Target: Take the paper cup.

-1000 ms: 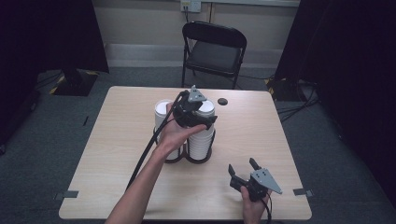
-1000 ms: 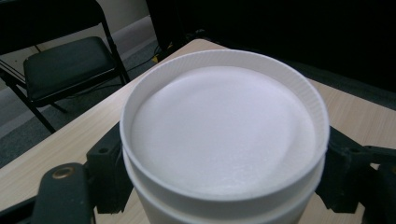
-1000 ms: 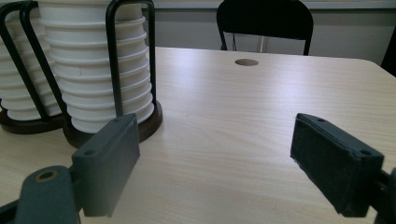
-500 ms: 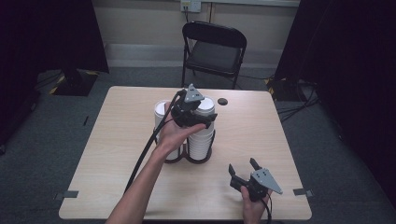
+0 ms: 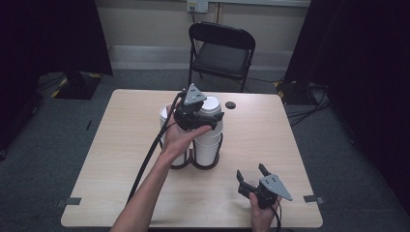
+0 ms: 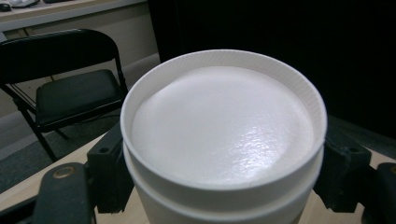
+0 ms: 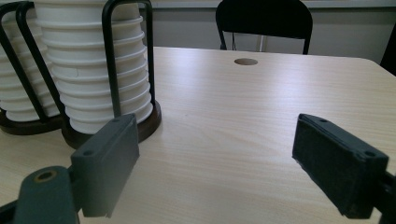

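Left gripper [image 5: 209, 116]: jaws closed on the top cup [image 6: 223, 135], one black pad against each side just under its rim, at the head of the right-hand stack [image 5: 208, 142]. That cup is upside down, base uppermost, nested on the cups below.

Right gripper [image 5: 252, 177]: jaws spread wide, nothing between them, held low near the front edge of the worktop [image 5: 121, 145].

Step in hand, as judged: taking one cup off the stack. Next move calls for a straight upward pull, so the cup clears the black wire uprights of the holder [image 7: 109, 60] without dragging its neighbours.

Second stack [image 5: 167, 126]: just beside the first, in the holder's other ring.

Open room: bare worktop right of the holder and ahead of the right gripper; a small round hole [image 5: 230, 105] near the far edge. Folding chair [image 5: 220, 53] stands beyond the far edge.
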Available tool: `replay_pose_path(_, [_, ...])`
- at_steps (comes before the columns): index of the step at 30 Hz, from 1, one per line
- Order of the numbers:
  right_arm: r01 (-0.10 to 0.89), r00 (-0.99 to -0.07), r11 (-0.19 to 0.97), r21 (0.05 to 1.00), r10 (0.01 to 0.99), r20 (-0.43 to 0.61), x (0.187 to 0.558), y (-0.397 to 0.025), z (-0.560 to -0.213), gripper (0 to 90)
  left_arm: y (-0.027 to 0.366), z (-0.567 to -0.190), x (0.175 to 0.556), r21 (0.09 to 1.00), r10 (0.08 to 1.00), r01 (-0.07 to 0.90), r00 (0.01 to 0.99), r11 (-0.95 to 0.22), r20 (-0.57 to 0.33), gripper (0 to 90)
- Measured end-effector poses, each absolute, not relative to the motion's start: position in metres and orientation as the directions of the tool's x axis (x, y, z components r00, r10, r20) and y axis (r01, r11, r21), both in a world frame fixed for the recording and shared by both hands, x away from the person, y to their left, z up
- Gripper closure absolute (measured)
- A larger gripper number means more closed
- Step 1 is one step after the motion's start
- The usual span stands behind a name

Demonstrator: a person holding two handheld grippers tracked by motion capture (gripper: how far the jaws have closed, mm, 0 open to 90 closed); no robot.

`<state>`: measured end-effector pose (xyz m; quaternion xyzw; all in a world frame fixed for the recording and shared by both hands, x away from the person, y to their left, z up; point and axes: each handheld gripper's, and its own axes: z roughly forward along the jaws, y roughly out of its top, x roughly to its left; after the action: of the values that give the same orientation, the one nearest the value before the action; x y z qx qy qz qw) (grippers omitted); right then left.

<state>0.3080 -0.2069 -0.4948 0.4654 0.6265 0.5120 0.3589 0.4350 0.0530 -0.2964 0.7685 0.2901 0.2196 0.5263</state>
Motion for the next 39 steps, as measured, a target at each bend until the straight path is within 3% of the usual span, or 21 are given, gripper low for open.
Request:
replay_pose_path(20, [0.218, -0.311, 0.048, 0.975, 0.950, 0.023, 0.308, -0.207, -0.495, 14.5, 0.062, -0.283, 0.421, 0.974, 0.682, 0.120, 0.730, -0.193, 0.046, 21.4])
replay_pose_path(39, [0.214, -0.311, 0.048, 0.976, 0.950, 0.021, 0.308, -0.206, -0.495, 14.6, 0.083, -0.274, 0.417, 0.992, 0.647, 0.105, 0.762, -0.069, -0.035, 21.5])
